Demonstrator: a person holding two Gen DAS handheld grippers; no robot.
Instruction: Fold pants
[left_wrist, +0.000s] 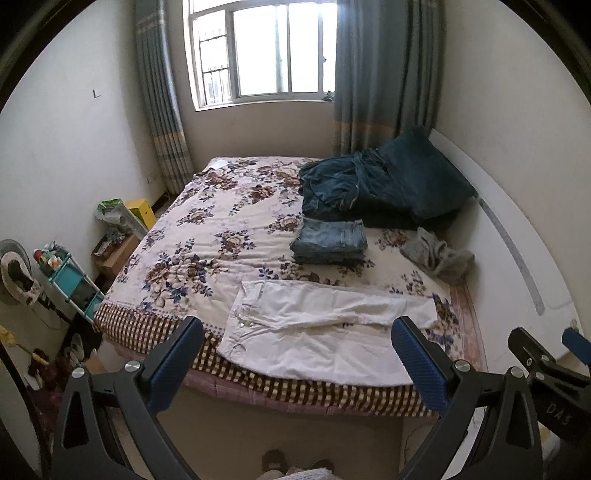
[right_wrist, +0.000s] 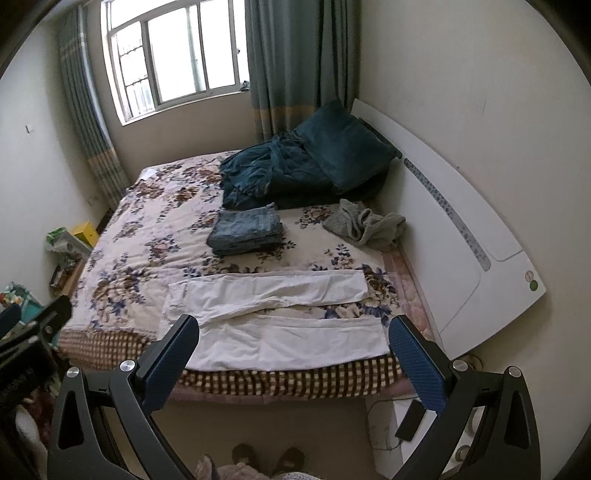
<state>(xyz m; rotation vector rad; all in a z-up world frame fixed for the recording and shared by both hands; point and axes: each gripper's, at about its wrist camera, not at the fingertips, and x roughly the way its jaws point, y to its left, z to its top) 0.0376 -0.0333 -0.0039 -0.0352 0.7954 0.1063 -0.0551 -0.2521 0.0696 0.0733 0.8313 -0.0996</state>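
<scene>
Left tongs (left_wrist: 295, 354): jaws wide apart, nothing between them, held off the near edge of the bed, low in the left wrist view.
Right tongs (right_wrist: 293, 350): jaws also wide apart and empty — their black frame shows at the lower right of the left wrist view.
Writing: "DA3" in faint marker on that frame; no other text can be read.
Pants (left_wrist: 314, 325): white, laid flat across the near edge of the bed (left_wrist: 207, 236), waist toward frame left, legs running right; they lie just beyond both pairs of tongs, framed between the fingers, not touched.
Jeans (left_wrist: 330, 240): a folded stack farther back, mid-frame.
Grey garment (left_wrist: 437, 251): crumpled, right of the jeans, near the headboard (left_wrist: 517, 236).
Blue bedding (left_wrist: 384, 184): heaped at the upper right of the bed.
Shelf cart (left_wrist: 70, 280): at frame left beside the bed, teal bins holding small items too small to tell.
Feet (right_wrist: 269, 459): in slippers, bottom centre.
</scene>
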